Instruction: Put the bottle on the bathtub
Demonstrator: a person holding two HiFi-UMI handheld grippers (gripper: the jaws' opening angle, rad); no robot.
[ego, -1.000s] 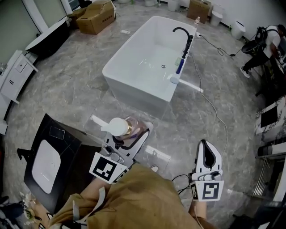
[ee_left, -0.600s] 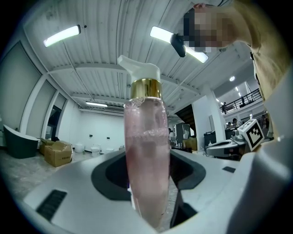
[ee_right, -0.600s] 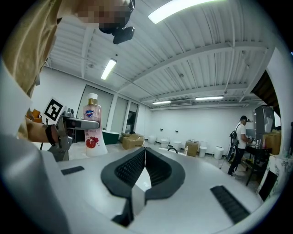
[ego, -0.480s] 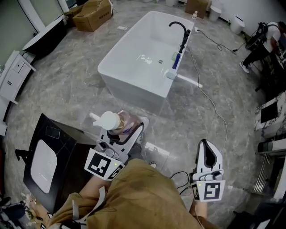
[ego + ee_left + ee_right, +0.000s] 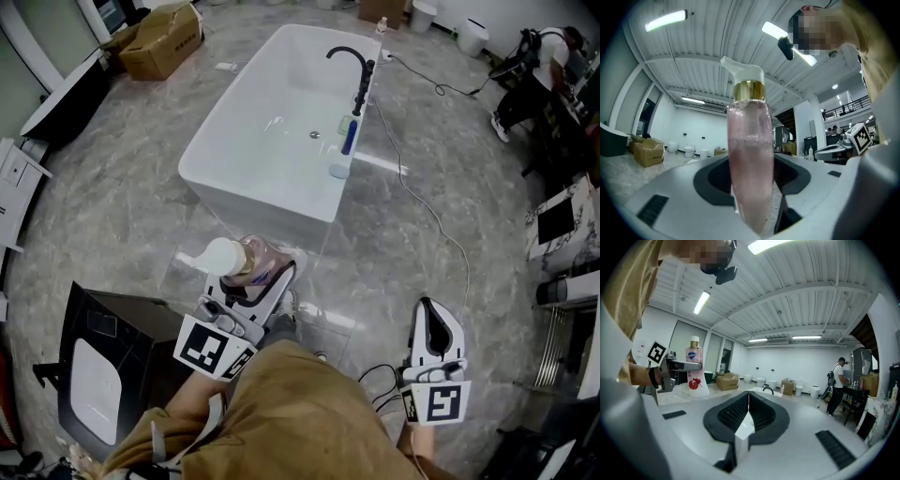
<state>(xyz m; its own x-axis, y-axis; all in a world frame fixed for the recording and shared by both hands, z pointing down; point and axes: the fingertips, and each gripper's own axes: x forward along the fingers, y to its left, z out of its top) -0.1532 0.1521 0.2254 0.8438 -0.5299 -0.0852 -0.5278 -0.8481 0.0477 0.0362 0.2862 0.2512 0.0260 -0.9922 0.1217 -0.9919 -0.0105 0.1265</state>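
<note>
You are holding the bottle (image 5: 750, 154) upright, clamped in the left gripper (image 5: 265, 281) well short of the bathtub (image 5: 272, 204), likely so it lands standing on the rim, the right gripper (image 5: 437, 323) hanging closed, empty.

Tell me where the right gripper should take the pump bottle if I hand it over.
Probably the lower body of the bottle, below where the left gripper clamps it, coming level from the person's right. It stands upright, the body is broad there, and the pump head would likely give. The right gripper is shut, so open first.
</note>
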